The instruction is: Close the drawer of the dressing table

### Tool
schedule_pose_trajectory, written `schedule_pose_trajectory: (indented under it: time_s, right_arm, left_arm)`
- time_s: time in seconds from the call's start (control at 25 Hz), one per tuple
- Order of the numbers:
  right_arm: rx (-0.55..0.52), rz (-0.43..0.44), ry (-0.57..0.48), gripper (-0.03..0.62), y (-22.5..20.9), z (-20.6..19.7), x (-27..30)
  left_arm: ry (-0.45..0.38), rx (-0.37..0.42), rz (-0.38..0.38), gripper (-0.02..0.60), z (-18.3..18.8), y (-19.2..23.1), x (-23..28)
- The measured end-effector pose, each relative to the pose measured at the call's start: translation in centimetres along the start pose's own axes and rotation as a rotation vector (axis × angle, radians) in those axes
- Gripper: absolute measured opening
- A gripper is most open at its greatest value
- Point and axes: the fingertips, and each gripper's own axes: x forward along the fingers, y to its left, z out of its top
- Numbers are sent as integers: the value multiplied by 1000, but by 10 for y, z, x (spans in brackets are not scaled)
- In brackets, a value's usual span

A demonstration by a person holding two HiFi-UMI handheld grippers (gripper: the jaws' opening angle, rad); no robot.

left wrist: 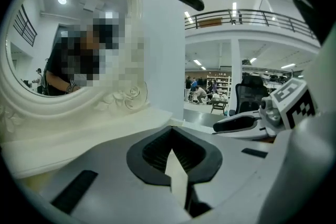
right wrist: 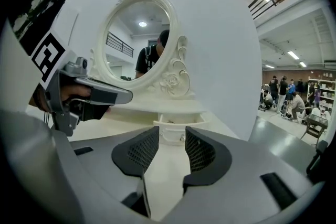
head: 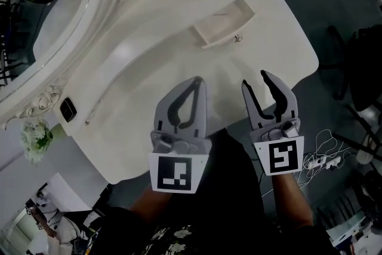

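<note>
Right hand-held gripper (head: 255, 80) jaws apart, drawer (head: 224, 25) open ahead

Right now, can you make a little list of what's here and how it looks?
drawer: pulled open
table: white, bare in front of the drawer
mirror: oval, carved white frame, behind the drawer
left gripper: fingers shut, empty
right gripper: fingers open, empty, aimed at the drawer
</note>
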Motion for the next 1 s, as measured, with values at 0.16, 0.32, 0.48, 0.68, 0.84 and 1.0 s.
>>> schedule_pose_trajectory:
  time_s: [0.16, 0.32, 0.48, 0.68, 0.84, 1.0]
  right_arm:
    - [30, -16, 22, 147, -8, -9, 15]
    - [37, -24, 38, 147, -18, -17, 35]
    - [12, -4, 77, 147, -20, -29, 55]
    - [21, 9, 107, 147, -24, -39, 74]
    - [32, 37, 112, 146, -24, -41, 86]
    - [47, 45, 127, 129, -26, -43, 96]
  left_arm:
    - [23, -13, -19, 0, -11, 3, 12]
    - [36, -34, -31, 0, -19, 7, 25]
    - [57, -57, -38, 0, -30, 13, 31]
    - [95, -84, -64, 0, -40, 10, 38]
    - [112, -90, -61, 0, -44, 12, 41]
    - [124, -91, -66, 0, -49, 14, 44]
